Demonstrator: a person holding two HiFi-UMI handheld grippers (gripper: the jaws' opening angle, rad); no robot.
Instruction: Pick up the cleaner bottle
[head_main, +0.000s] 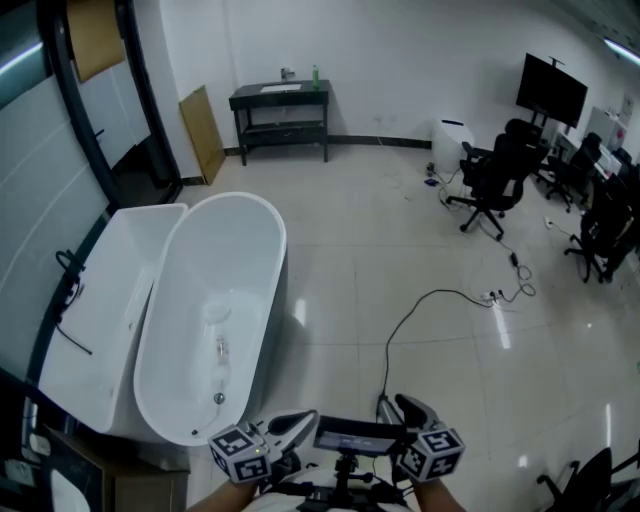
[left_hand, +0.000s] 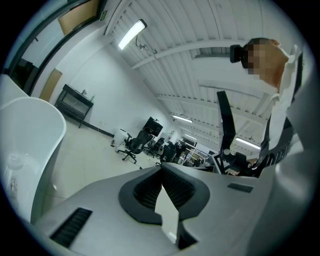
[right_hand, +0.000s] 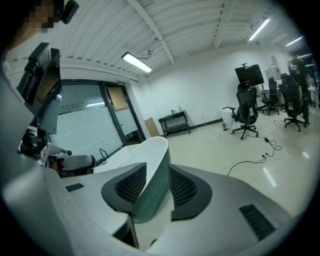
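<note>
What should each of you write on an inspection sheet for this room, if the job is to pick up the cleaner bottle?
Surface: pale glossy floor.
Job's things: small green bottle on the black table at the far wall; too small to confirm it is the cleaner.
Clutter: bathtub, white box touching its side, cardboard sheet leaning on the wall.
Grippers: left tool tips together, empty; right tool open, empty.
Cables: black cable across the floor to a power strip.
Surroundings: office chairs, dark screen.
</note>
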